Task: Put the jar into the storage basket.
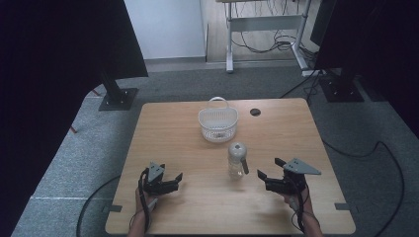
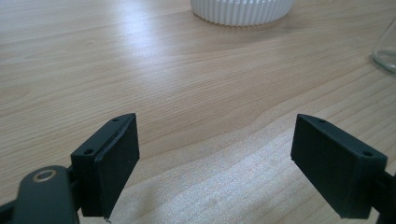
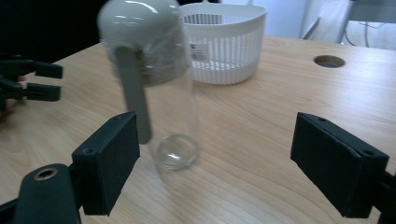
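Bottle (image 1: 237,160) stands upright mid-surface (image 1: 286,133), just in front of the basket (image 1: 218,124). Right claw (image 1: 269,169) is spread wide, empty, near the bottle. Left claw (image 1: 174,180) is likewise spread, empty, well apart.

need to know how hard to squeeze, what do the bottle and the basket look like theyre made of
The bottle: clear body, glass or hard clear plastic; the table grain shows through it, and the look leaves open which. Its cap looks like smooth glossy pale plastic with a grey matte strap. The basket: white moulded plastic, judging by its thin even slats and one-piece handle.
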`<state>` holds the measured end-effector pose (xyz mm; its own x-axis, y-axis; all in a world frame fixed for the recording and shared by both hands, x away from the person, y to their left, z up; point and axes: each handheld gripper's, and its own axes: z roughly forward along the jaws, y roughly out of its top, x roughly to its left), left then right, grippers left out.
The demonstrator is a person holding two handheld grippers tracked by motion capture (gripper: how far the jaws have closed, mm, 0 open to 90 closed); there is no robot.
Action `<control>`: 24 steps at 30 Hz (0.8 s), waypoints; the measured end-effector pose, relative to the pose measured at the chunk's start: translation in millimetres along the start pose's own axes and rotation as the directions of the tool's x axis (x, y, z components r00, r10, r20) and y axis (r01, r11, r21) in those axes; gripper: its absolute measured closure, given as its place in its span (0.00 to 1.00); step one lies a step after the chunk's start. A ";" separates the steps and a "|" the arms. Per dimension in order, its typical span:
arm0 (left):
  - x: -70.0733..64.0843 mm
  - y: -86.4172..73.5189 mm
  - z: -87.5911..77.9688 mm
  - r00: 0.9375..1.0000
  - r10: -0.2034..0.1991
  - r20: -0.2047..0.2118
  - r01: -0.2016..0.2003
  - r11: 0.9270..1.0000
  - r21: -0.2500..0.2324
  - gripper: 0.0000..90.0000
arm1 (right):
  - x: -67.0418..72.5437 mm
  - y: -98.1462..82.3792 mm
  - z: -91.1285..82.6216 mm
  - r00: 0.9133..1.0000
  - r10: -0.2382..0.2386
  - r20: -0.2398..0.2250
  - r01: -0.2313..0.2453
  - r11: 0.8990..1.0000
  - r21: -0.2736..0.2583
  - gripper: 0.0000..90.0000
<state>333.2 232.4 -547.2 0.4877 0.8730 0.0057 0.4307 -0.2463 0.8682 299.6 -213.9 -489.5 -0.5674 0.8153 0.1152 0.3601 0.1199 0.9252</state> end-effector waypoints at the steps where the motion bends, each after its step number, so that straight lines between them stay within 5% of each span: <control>1: 0.0 0.0 0.0 1.000 0.000 0.000 0.000 1.000 0.000 0.17 | 0.0 0.0 0.0 1.000 0.000 0.000 0.000 1.000 0.000 0.17; 24: -0.3 0.0 -0.1 1.000 0.003 0.000 -0.003 1.000 0.000 0.17 | 28.0 23.6 25.2 0.998 -0.048 -0.039 0.049 0.999 0.021 0.14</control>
<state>332.9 232.1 -547.2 0.4890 0.8723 0.0078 0.4297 -0.2487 0.8680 310.9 -173.9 -473.5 -0.6122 0.7862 0.0847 0.3472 0.1710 0.9220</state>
